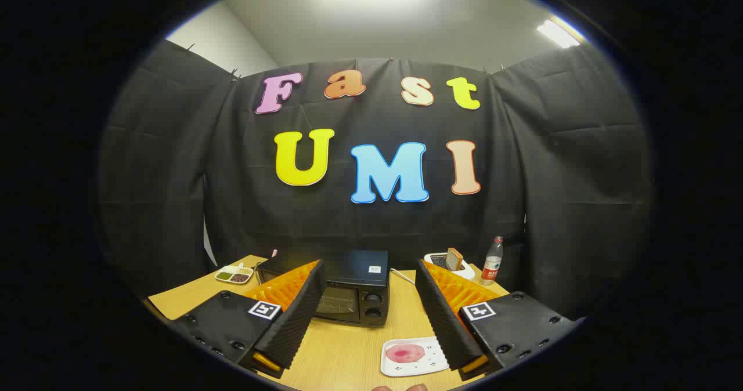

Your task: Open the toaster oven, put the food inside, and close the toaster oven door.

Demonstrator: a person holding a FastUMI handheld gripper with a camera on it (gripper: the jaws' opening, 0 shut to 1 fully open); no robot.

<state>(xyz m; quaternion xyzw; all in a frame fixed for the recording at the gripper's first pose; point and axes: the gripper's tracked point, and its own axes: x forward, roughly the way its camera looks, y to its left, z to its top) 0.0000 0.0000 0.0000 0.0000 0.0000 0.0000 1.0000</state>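
Black toaster oven shut on the wooden table, food waiting on its plate.

The black box-shaped toaster oven [348,295] sits beyond the fingers with its glass door closed (two round knobs on its right side). A white square plate [413,356] lies just ahead of the right finger, holding a flat round pink slice of food [404,353]. Further back, a small white sectioned dish [234,275] holds green and dark fillings, a white toaster [450,265] holds a brown bread slice, and a clear plastic bottle [492,261] stands beside it. The gripper [368,315] hovers above the light wooden table [342,353], fingers spread wide, gripping and touching nothing.
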